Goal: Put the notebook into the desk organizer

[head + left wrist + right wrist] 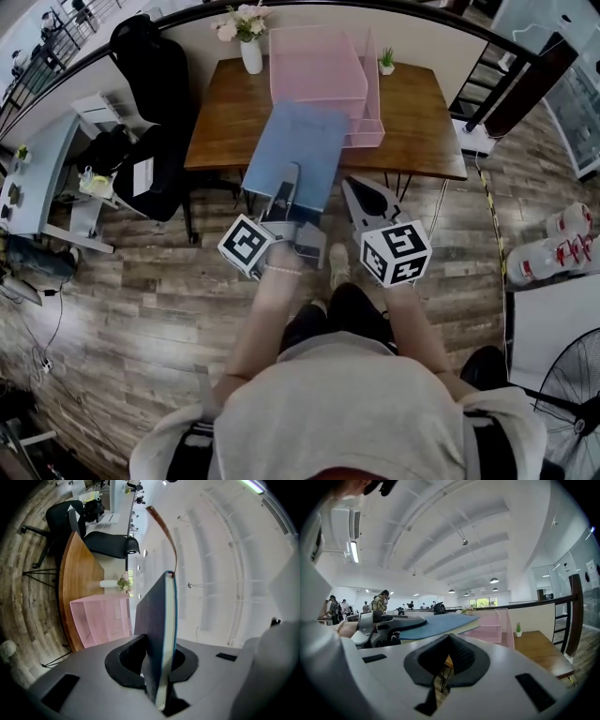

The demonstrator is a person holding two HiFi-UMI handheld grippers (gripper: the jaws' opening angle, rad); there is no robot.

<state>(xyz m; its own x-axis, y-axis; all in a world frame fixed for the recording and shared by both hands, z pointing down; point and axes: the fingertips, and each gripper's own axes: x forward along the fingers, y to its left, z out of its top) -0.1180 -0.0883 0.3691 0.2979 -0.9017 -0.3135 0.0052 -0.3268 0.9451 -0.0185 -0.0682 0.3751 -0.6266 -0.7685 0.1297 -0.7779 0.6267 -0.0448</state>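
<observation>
I have the left gripper point(287, 190) clamped on the near end of the flat blue notebook point(298, 150). Its own view shows both jaws pressed against the covers. The notebook hangs over the near edge of the brown wooden table point(427, 122), far end towards the pink tiered desk organizer point(319, 66) and outside it. The organizer stands mid-table, reaching the back edge. A white vase of flowers point(251, 52) stands left of it and a small potted plant point(386, 62) right. Bare wood shows towards the right edge. My right gripper point(364, 195) hangs just right of the notebook, jaws together on nothing. Only its view shows the notebook lying level. Only the head view shows the black office chair point(150, 84) off the left edge.
</observation>
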